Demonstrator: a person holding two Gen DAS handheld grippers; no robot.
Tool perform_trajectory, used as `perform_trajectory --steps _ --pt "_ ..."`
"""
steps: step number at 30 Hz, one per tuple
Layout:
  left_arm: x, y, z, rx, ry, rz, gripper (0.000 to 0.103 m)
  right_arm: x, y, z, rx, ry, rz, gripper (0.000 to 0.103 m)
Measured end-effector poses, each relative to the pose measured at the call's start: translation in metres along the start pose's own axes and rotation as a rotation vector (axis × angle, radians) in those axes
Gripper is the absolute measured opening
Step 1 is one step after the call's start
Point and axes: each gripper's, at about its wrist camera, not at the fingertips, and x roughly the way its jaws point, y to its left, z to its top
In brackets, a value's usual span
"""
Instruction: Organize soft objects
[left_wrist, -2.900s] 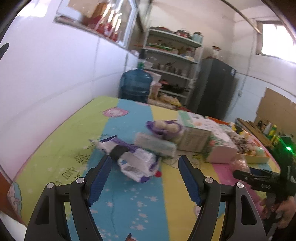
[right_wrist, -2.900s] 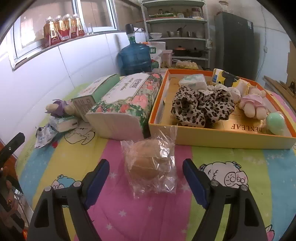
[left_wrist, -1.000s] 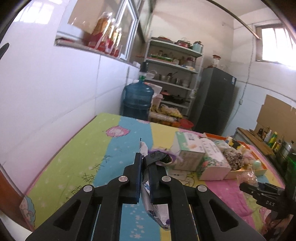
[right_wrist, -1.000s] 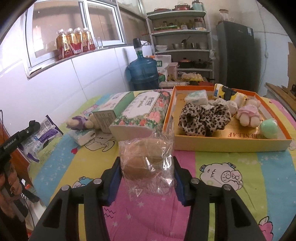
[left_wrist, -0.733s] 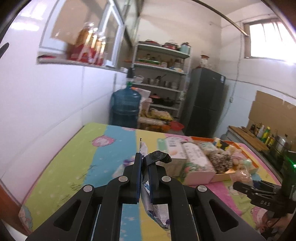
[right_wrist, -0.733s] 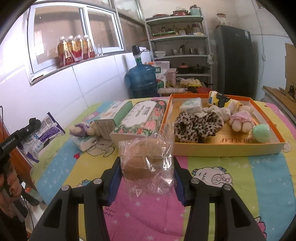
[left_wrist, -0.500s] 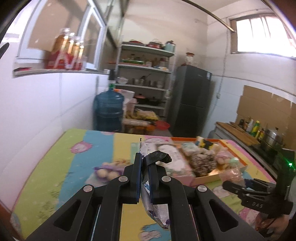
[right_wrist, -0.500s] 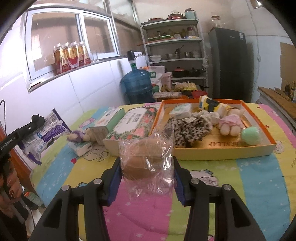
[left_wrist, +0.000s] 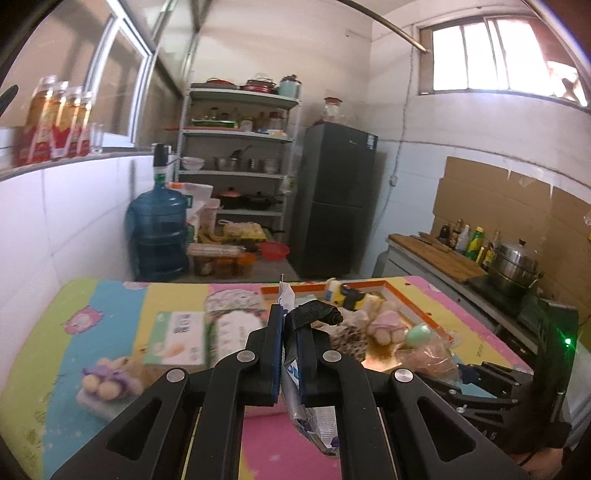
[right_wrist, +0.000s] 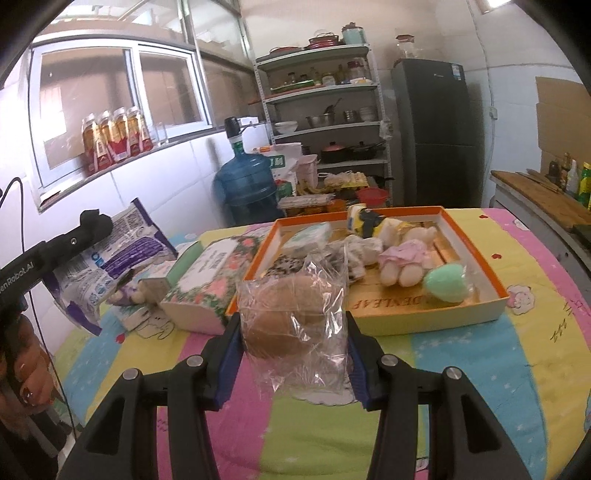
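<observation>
Landmark: the orange tray (right_wrist: 476, 254) sits on the bench (right_wrist: 535, 332), which is covered by a bright cartoon-print cloth.
Tray contents: a green egg-shaped ball (right_wrist: 445, 284) near the front right corner; just behind it a plush doll in pink (right_wrist: 404, 262); a leopard-print fabric piece (right_wrist: 286, 264) at the left side; a white soft toy (right_wrist: 360, 247) in the middle; a small white tissue pack (right_wrist: 308, 234) at the back left; a yellow and black toy (right_wrist: 365, 218) at the back wall.
Left of the tray: a floral tissue box (right_wrist: 210, 284) lies touching the tray's left wall; a green and white box (left_wrist: 177, 338) lies beside that, farther from the tray; a small purple plush (left_wrist: 107, 378) rests on a white pack, farther still from the tray.
Right tongs (right_wrist: 293, 354): clenched on a clear plastic bag of bread rolls (right_wrist: 291, 325), held in the air in front of the tray's front left corner.
Left tongs (left_wrist: 288, 332): pressed tight on a purple and white packet (right_wrist: 110, 254), which hangs from them above the bench, well left of the tray.
Person: a hand (right_wrist: 26, 365) grips the left tool's handle, left of everything on the bench.
</observation>
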Motion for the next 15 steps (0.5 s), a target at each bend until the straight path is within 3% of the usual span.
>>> perform_trajectory --steps 15 --pt "0.067 -0.052 0.02 0.019 0.034 -0.008 0.006 0.008 -0.048 0.024 0.017 -0.023 -0.018 0.05"
